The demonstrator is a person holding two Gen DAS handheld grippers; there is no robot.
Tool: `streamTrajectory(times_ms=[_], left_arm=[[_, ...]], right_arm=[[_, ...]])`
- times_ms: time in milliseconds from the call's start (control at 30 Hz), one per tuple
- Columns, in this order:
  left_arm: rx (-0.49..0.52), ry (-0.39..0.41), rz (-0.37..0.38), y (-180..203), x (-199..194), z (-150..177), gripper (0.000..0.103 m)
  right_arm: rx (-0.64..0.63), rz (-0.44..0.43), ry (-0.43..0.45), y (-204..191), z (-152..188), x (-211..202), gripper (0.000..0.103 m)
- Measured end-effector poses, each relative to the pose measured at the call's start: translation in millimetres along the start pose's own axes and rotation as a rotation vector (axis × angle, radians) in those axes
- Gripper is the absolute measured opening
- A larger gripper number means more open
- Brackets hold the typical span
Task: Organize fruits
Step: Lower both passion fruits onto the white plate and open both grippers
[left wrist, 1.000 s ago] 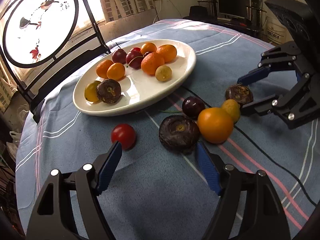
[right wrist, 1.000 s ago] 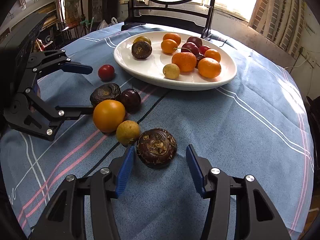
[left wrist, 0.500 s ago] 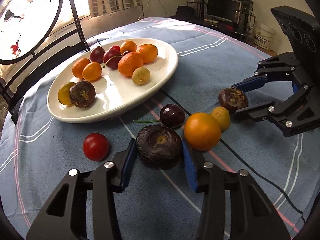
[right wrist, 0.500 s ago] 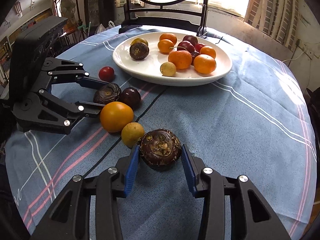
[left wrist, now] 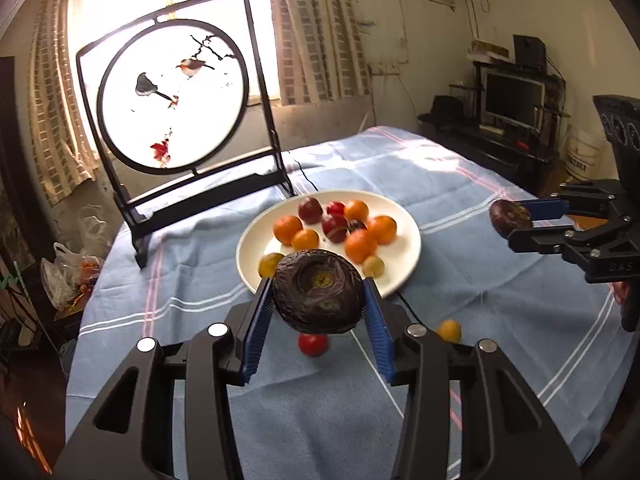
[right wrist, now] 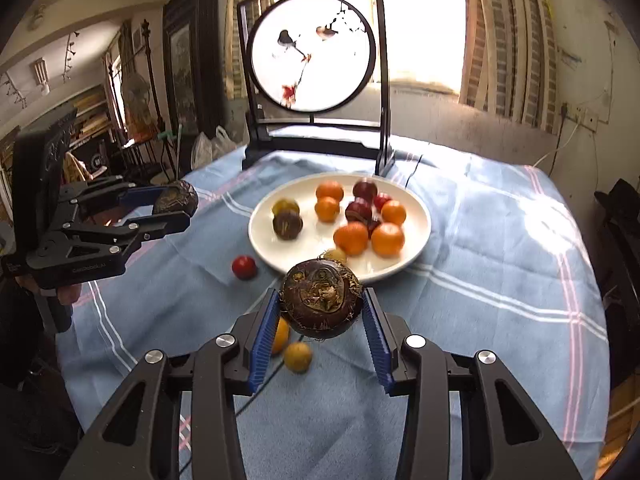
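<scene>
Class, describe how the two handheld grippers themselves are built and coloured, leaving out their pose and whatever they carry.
Both the left gripper and the right gripper are matte black skeletal linkages with triangular cut-outs and round silver bolt heads. Each finger carries a blue ribbed pad. Small pale lettering marks the side of each body, too small to read. No cables or sleeves show.

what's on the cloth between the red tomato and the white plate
Nothing: in the right wrist view, only bare blue cloth separates the red tomato from the white plate rim.
</scene>
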State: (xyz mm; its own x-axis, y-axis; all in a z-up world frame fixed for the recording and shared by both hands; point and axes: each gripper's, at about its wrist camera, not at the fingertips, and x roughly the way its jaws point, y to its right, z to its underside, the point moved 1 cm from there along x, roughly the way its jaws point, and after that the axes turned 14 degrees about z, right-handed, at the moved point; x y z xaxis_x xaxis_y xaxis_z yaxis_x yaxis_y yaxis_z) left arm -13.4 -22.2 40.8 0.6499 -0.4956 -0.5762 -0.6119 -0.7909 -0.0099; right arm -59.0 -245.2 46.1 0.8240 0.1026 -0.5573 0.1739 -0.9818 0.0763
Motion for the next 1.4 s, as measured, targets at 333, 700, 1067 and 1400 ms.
streamTrajectory(times_ms=[333,700,1067,1400], left_arm=[[-0.062,0.115,-0.105,-4,-5,-52,0.044],[-0.035,0.045,-0.188,-18,50,-41,0.044],[-0.096,0.005,-0.172,-47,98,-36,0.044],[-0.129,-0.024,-0.164,-56,121,-30,0.044]], right_arm=[[0.059,0.035,0.145,28,-62,-27,0.042],[0.053,-0.088,0.047,-26,-53,52,0.042],[0.041,-0.068,0.007,-37,-59,93,0.043],[0.051,-0.064,-0.008,-31,-53,109,0.043]])
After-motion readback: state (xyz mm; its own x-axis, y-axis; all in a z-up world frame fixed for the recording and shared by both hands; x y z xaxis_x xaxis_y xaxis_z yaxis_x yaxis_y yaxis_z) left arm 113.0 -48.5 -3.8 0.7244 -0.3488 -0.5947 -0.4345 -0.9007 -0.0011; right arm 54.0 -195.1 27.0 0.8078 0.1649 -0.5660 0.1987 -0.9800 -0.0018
